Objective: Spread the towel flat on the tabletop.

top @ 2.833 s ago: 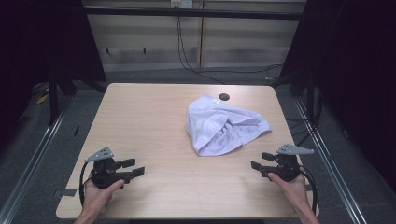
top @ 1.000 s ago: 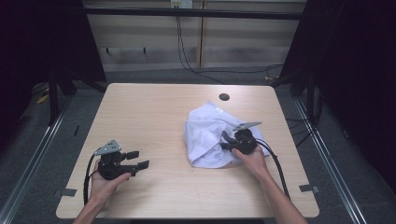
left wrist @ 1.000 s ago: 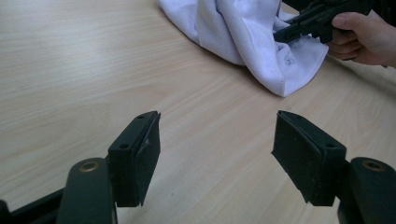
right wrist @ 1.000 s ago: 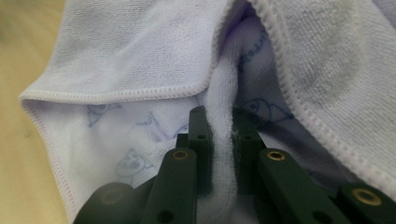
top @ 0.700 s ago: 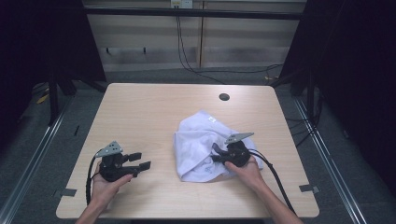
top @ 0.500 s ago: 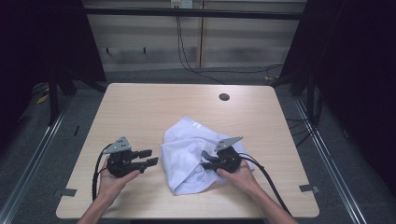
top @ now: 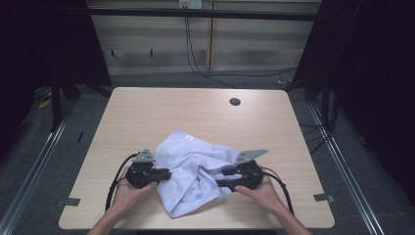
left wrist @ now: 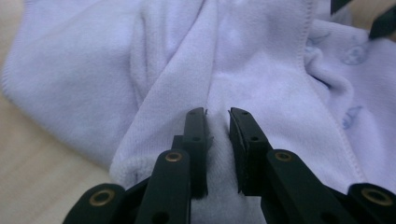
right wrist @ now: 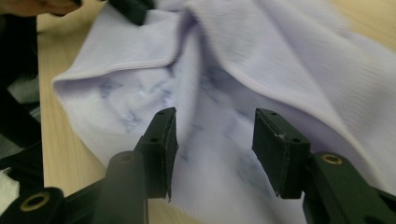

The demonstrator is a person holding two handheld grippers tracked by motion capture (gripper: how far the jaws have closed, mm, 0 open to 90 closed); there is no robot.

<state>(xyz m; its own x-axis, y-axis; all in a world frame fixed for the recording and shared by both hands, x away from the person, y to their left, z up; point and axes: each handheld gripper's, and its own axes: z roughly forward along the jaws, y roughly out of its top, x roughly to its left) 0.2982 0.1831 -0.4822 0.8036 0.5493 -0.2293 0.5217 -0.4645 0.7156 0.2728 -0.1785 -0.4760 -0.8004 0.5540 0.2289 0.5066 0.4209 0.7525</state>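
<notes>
A pale lilac garment (top: pixel 188 169) with a faint printed pattern lies crumpled near the table's front edge. In the high view my left gripper (top: pixel 166 174) is at its left edge. In the left gripper view its jaws (left wrist: pixel 217 116) stand close together with a raised fold of the fabric (left wrist: pixel 280 70) pinched between them. My right gripper (top: pixel 221 178) is at the garment's right side. Its jaws (right wrist: pixel 215 126) stand wide apart just above the fabric (right wrist: pixel 280 56), holding nothing.
The wooden table (top: pixel 195 112) has a dark round cable hole (top: pixel 235 102) at the back right. Bare wood stretches behind the garment. Dark floor and metal rails surround the table. Cables trail from both grippers toward the front edge.
My right gripper dragged the garment from the back right toward the front middle and now stands open. My left gripper moved right to the garment's edge and its jaws have closed onto a fold.
</notes>
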